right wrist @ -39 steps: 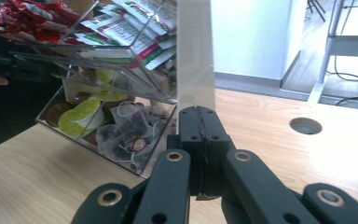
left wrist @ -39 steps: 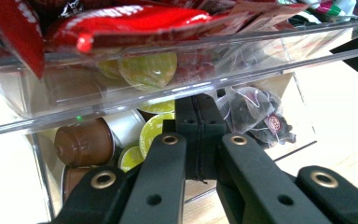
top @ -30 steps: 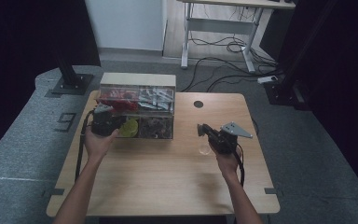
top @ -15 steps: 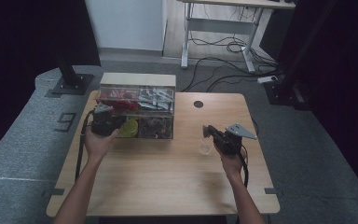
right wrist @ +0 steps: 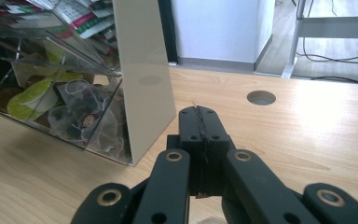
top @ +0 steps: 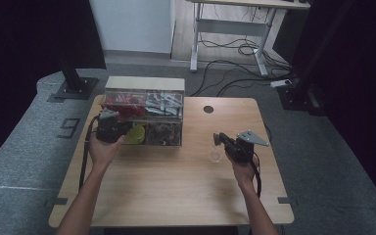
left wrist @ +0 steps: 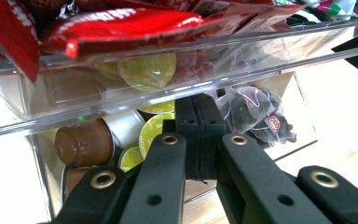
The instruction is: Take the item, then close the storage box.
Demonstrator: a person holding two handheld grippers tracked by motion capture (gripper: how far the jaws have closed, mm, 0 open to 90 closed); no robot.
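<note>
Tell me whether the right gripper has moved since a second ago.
Yes, slightly. The right gripper has drifted toward the table's right edge, away from the clear organizer box; its fingers are shut.

High view dim, dark surround; gripper views brighter, glare on clear plastic, overexposed tabletop.

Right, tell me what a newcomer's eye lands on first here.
The clear two-tier organizer box at the back left of the wooden table, crammed with red packets above and coffee capsules and tea bags below. Next, the left gripper, shut, right against its front, and the right gripper, shut, beside a small clear cup.
</note>
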